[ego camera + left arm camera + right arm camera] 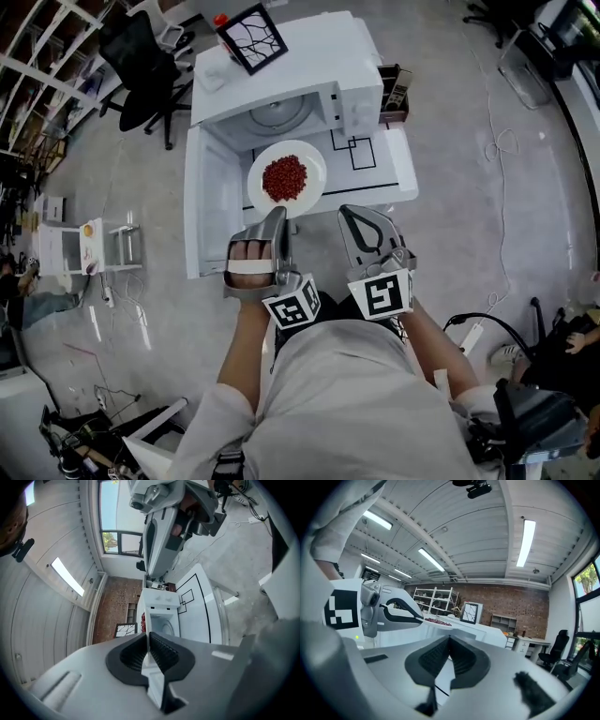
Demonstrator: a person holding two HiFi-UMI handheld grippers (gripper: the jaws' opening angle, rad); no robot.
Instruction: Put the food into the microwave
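**Food on its plate is waiting at the open microwave, not yet inside**

Food (284, 178), a heap of small red pieces, is sitting in the middle of a white plate (314, 183). The left hand-held gripper (281, 216) is pinching the plate's near rim, with its jaws narrow and the thin white edge caught between them. The plate is hanging in the air just in front of the microwave (309, 66), over the front of the white bench (398, 169). The right hand-held gripper (345, 212) is hovering just beside the left one, with its jaws together on nothing and not touching the plate.

Judging by this, the opening steps are done. The door (202, 202) is swung wide to the left, the turntable (277, 112) is lying bare, and the plate is in a grip. What remains is carrying the plate into the cavity, setting it down, letting go and shutting the door.

Only the head view is showing the plate against the cavity from above. The left gripper view is looking along the plate edge-on. There the rim is a white sliver between the pads (161, 651), with the microwave's mouth beyond. The right gripper view is showing the scene from the side, with the left hand-held gripper carrying the plate roughly level and the red heap on top, but no cavity.
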